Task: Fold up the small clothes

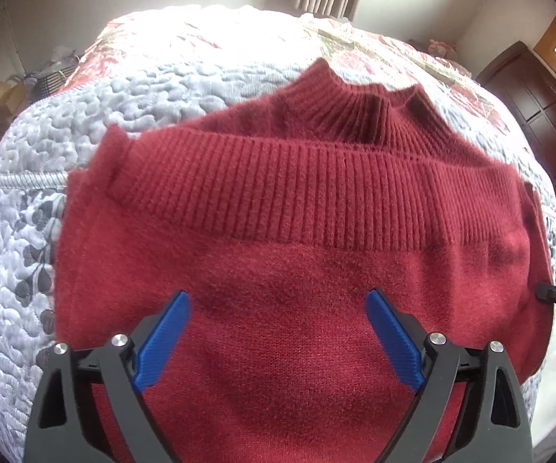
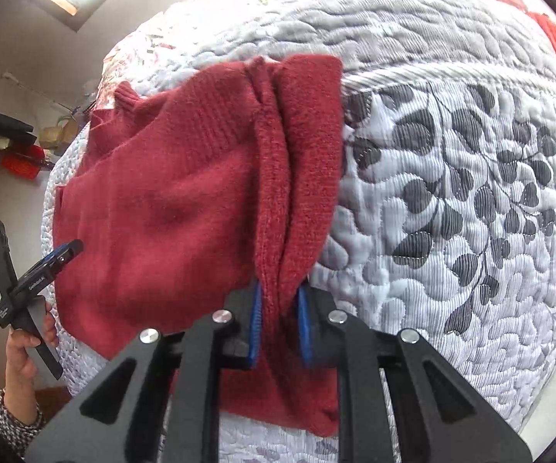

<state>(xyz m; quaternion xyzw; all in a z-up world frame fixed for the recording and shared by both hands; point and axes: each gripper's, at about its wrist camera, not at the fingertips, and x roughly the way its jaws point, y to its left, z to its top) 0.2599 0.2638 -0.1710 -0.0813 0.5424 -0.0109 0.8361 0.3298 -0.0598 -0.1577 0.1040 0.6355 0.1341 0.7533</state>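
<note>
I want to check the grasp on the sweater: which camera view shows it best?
The right wrist view: the right gripper is shut on a bunched edge of the red sweater. The left wrist view shows only a dark tip at the sweater's edge.

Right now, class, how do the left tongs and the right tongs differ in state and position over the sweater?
The left tongs are open and grip nothing; the right tongs are shut on the red sweater. The left tongs hover over its flat body; the right tongs pinch a bunched side edge. Both have blue pads.
</note>
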